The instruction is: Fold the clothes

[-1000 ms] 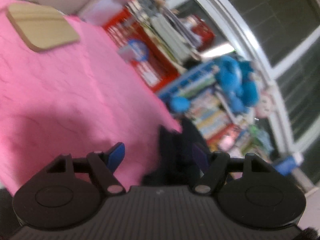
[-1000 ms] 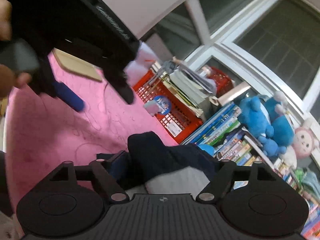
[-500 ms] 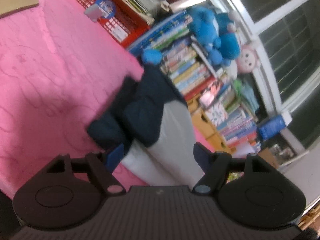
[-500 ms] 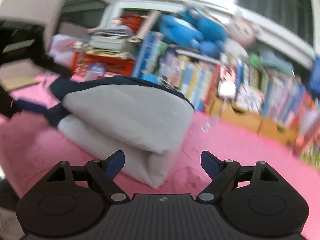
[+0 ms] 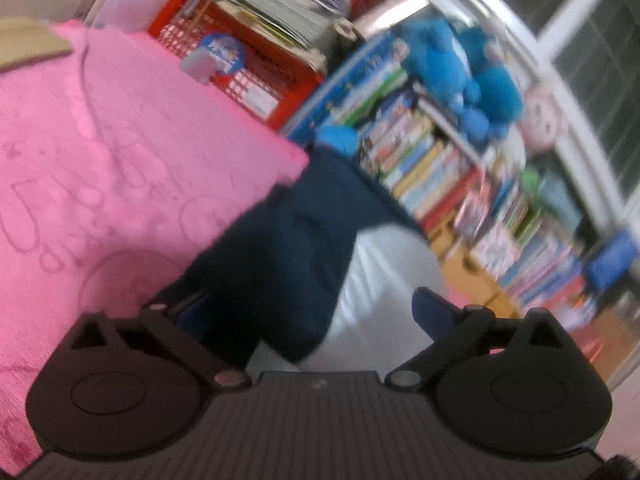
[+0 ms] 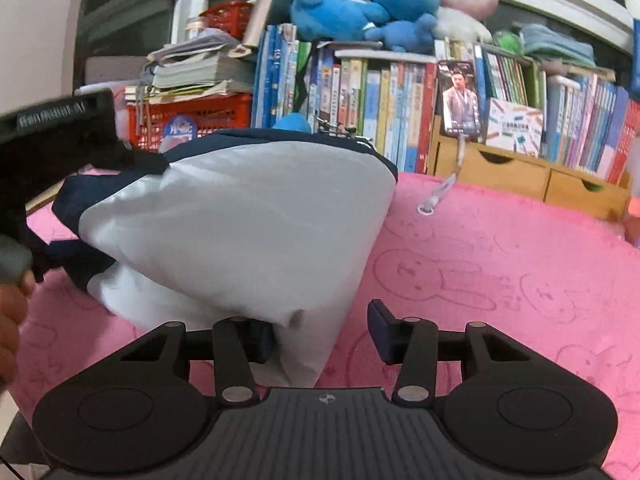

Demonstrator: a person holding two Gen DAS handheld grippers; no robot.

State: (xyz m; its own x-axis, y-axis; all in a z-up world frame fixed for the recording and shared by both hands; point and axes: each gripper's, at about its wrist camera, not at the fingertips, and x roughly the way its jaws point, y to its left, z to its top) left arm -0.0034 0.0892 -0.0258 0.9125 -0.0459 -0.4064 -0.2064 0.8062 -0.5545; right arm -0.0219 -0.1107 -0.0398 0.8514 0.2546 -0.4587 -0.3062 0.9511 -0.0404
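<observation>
Left gripper (image 5: 316, 308): jaws opening, spread wide – the garment's navy part lies between them, neither pad pressing it.
Right gripper (image 6: 320, 334): jaws closing; a white corner of the fold sits between them, right pad clear of it.
Garment (image 6: 248, 220): folded white-and-navy bundle on the pink blanket (image 6: 500, 280), just ahead of both tools.
Beyond: bookshelf (image 6: 400, 100), blue plush toys (image 6: 352, 8) on top – red basket (image 6: 192, 114) off to the left.

A lived-in home room: beyond the fingers, crowded bookshelves (image 6: 400, 92) topped with plush toys (image 6: 360, 8), a red crate (image 6: 192, 116) of papers, and a pink bunny-print blanket (image 6: 500, 272) underneath.
</observation>
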